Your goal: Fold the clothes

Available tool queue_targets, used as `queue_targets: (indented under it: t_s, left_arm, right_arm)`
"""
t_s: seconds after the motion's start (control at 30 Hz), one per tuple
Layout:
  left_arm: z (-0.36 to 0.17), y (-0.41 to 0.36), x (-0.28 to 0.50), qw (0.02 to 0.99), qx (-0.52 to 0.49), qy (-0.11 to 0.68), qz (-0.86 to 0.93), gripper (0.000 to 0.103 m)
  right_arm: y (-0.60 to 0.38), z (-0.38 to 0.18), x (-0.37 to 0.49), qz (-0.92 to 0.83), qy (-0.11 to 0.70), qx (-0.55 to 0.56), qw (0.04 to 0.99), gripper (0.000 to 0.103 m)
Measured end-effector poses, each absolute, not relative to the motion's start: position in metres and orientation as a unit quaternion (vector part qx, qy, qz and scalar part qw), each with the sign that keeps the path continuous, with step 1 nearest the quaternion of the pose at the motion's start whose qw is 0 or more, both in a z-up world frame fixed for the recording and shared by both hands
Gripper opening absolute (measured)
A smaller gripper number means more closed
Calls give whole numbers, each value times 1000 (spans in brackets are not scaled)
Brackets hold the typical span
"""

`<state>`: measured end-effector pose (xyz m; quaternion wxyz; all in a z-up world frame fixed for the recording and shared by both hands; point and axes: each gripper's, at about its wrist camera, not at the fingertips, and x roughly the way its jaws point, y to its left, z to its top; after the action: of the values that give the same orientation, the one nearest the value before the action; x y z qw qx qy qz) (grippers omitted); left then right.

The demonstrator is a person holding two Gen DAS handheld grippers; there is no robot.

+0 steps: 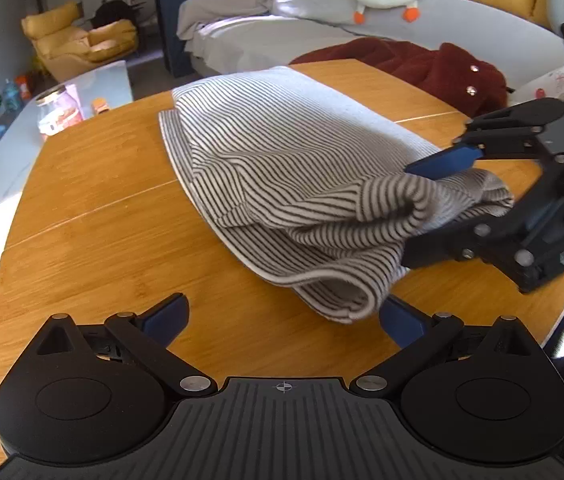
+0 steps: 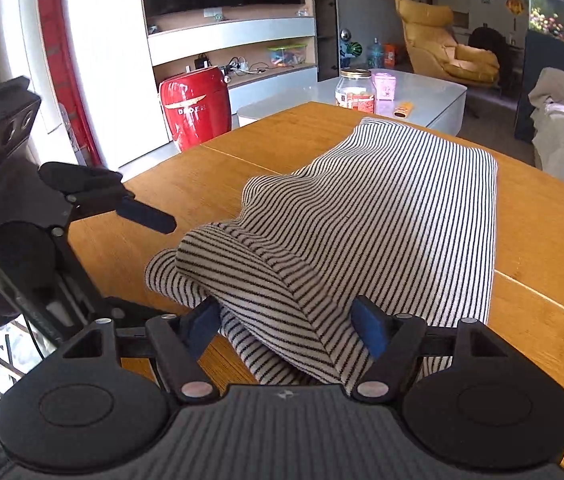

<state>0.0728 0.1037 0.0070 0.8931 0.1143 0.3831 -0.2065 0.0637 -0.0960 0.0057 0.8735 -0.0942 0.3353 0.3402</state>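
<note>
- Striped garment (image 1: 282, 168) lies folded on the wooden table (image 1: 94, 216), a soft ribbed knit in thin dark and pale stripes.
- Long axis runs from the near table edge away toward the far edge; in the left wrist view the flat, squared end points at the sofa (image 1: 321, 28), and the bunched, rolled end sits nearest the grippers.
- Stripes run across the cloth's width on the flat part, then curve round the rolled folds at the near end.
- Left gripper (image 1: 282, 320) hangs with jaws spread wide and nothing in them; its blue pads (image 1: 166, 318) stand clear of the knit, the rolled corner lying just ahead between them.
- Right gripper (image 2: 285, 326) has the bunched end between its blue pads (image 2: 365, 328); jaws stand wide, and cloth fills the gap and drapes over the gripper body, but I cannot tell whether the pads press on it.
- Table is smooth, honey-coloured bamboo-like board with a thin seam across it.
- Dark red fleecy garment (image 1: 421, 64) with shiny snaps lies at the far table edge, well apart from the striped piece.
</note>
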Motion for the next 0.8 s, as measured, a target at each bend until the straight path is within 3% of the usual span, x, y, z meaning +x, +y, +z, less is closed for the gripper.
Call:
queue_targets:
  t_s: [0.07, 0.17, 0.4, 0.43, 0.5, 0.7, 0.77, 0.8]
  left_arm:
    - [11, 105, 78, 898, 98, 380, -200, 103]
    - [20, 111, 85, 903, 55, 374, -202, 103]
    - [29, 114, 99, 905, 11, 370, -208, 103]
    - [29, 112, 98, 906, 13, 369, -208, 103]
    - [30, 111, 97, 907, 16, 366, -206, 103]
    - [30, 112, 97, 911, 14, 361, -200, 103]
    - [30, 112, 98, 911, 13, 360, -200, 103]
    - [30, 112, 98, 911, 13, 359, -200, 103]
  right_arm:
    - [-94, 12, 55, 341, 325, -119, 874, 87]
    - [-91, 14, 37, 337, 292, -190, 875, 92]
    - [-69, -13, 28, 292, 232, -336, 865, 93]
    - [-66, -15, 31, 284, 225, -345, 866, 91]
    - [-61, -18, 37, 268, 212, -361, 868, 78]
    - [-52, -23, 42, 276, 206, -383, 857, 63]
    - [-49, -24, 40, 282, 206, -392, 851, 46]
    - [-48, -25, 40, 283, 207, -396, 849, 44]
